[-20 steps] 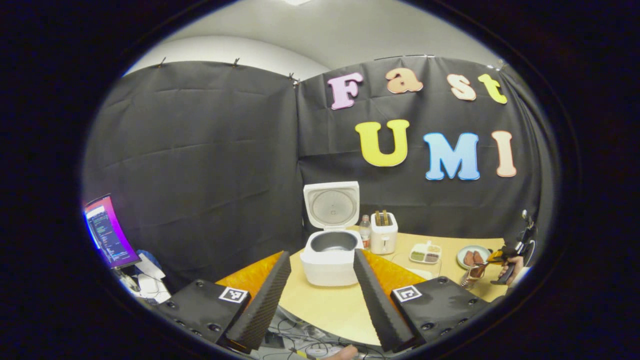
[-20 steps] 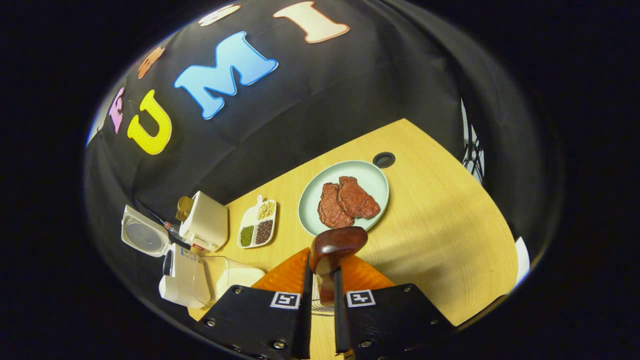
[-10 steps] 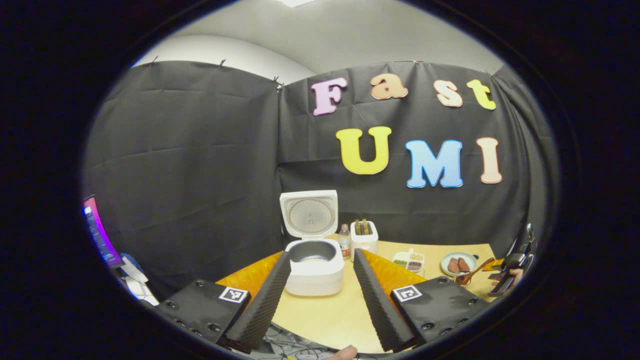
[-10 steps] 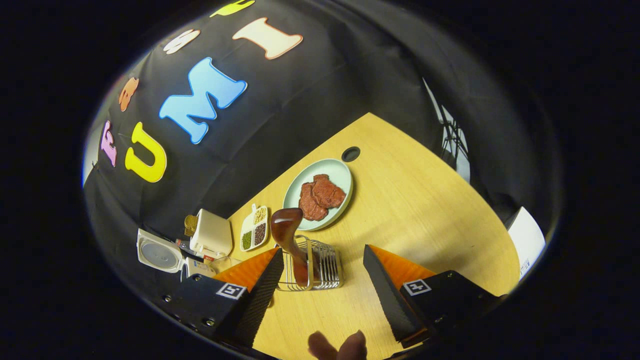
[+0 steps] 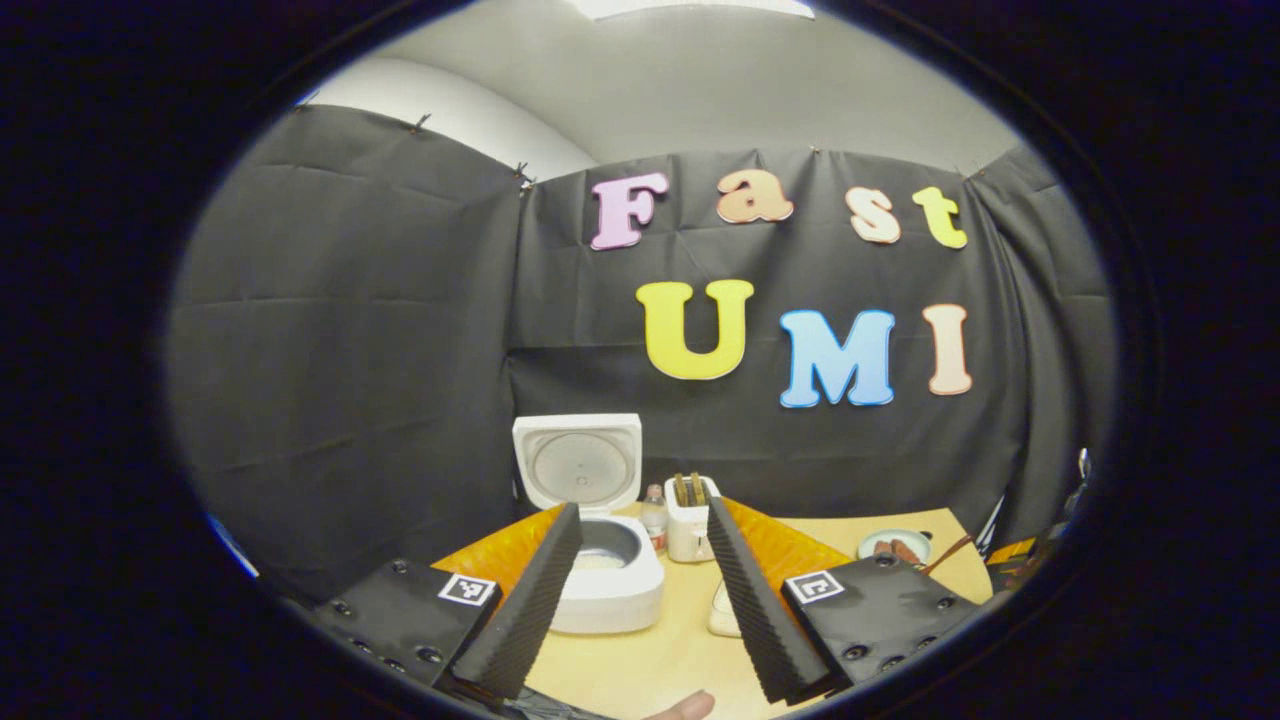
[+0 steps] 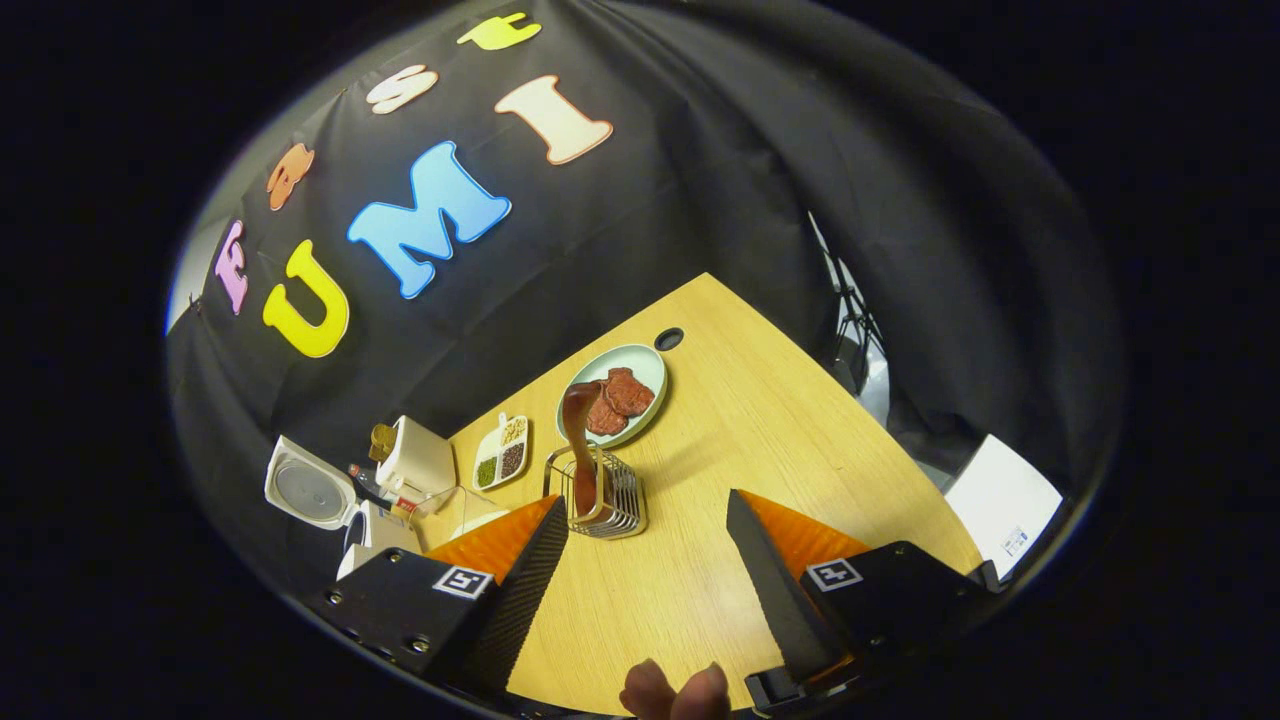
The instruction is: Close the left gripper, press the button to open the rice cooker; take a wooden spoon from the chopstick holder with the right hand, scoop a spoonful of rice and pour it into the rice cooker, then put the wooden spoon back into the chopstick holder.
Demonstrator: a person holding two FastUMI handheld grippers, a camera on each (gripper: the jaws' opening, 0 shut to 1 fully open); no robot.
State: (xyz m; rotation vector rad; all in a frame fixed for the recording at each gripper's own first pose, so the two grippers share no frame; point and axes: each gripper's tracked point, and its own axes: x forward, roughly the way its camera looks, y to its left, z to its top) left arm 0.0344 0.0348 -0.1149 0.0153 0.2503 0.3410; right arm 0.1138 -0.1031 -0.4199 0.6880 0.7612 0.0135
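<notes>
Left gripper: fingers spread wide, nothing between them, held above the near edge of the table. Rice cooker: white, at the left of the table, lid raised upright at the back, inner pot exposed with a pale layer at its bottom; it appears between and behind the left gripper's fingers, apart from them. Small bottle: upright, just right of the cooker. Toaster: white, next to the bottle, two brown slices standing in its slots. Right gripper: fingers spread wide, holding nothing, above the bare wooden table; fingertips of the holding hand show at the bottom edge of the right gripper view. Chopstick holder: wire rack, standing on the table just beyond the right gripper's left finger, not touched by either finger. Wooden spoon: dark brown, handle down inside the holder, bowl end up and leaning toward the plate. Plate: pale green, behind the holder, carrying two reddish-brown pieces of meat. Divided dish: white, three compartments of grains, between the plate and the toaster. Rice cooker in the right gripper view: far left of the table, lid open.
</notes>
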